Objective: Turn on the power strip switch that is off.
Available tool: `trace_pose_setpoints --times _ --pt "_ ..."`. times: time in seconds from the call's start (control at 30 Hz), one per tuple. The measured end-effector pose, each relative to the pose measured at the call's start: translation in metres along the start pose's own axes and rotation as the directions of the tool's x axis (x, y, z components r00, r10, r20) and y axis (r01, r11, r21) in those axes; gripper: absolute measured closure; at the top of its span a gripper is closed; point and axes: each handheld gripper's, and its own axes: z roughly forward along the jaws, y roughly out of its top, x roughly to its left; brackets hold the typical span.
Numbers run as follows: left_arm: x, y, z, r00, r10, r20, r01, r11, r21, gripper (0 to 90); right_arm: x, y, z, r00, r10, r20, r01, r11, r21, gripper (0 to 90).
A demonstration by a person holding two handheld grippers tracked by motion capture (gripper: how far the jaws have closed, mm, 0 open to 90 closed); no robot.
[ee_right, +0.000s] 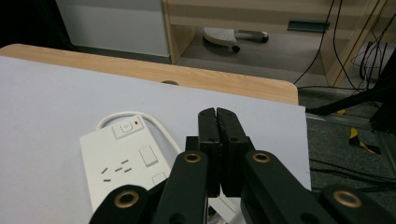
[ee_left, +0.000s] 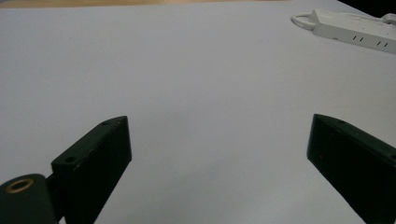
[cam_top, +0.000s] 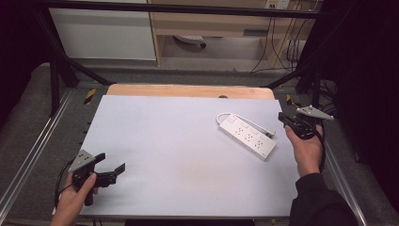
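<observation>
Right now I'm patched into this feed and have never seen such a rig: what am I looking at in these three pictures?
No robot arm here: a person holds a two-jaw tool in each hand. The overhead camera looks down on a white table; the other two cameras ride on the tools.

The left gripper, near the table's front corner, has its jaws spread wide over bare surface.

The right gripper is pressed shut on nothing, beside a white power strip with its cord looped behind.

The strip is the one loose thing on the table. Nothing is held.
</observation>
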Motion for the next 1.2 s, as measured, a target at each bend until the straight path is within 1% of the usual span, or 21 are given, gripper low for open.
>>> trace_pose_setpoints --times 0.23,0.37,0.5,0.63,0.77,1.07,1.2 --pt "0.000 0.000 0.001 1.0000 0.000 0.003 0.000 1.0000 0.005 6.4 0.001 -0.003 0.011 1.0000 0.002 0.008 -0.002 1.000 0.024 90.0" --pt "0.000 0.000 0.000 1.0000 -0.005 0.003 0.005 1.0000 0.005 6.4 0.000 -0.006 0.015 0.9999 -0.001 0.011 0.000 1.000 0.027 90.0" --pt "0.001 0.000 0.000 1.0000 -0.005 -0.001 0.005 1.0000 0.002 6.1 0.000 -0.012 0.021 0.9999 0.011 0.013 -0.011 0.999 0.039 90.0" --pt "0.001 0.000 0.000 1.0000 -0.005 -0.003 0.005 1.0000 0.002 6.1 0.000 -0.018 0.025 0.9998 0.016 0.012 -0.016 0.999 0.031 90.0" --pt "0.001 0.000 0.000 1.0000 -0.005 -0.003 0.005 1.0000 0.002 6.1 0.000 -0.023 0.029 0.9996 0.022 0.017 -0.022 0.999 0.043 90.0" --pt "0.001 -0.001 0.000 1.0000 -0.005 -0.004 0.005 1.0000 0.002 6.1 0.001 -0.028 0.034 0.9993 0.032 0.019 -0.033 0.999 0.040 90.0" --pt "0.001 -0.001 0.000 1.0000 -0.005 -0.003 0.005 1.0000 0.004 6.1 0.003 -0.031 0.037 0.9995 0.029 0.015 -0.030 0.998 0.049 90.0"
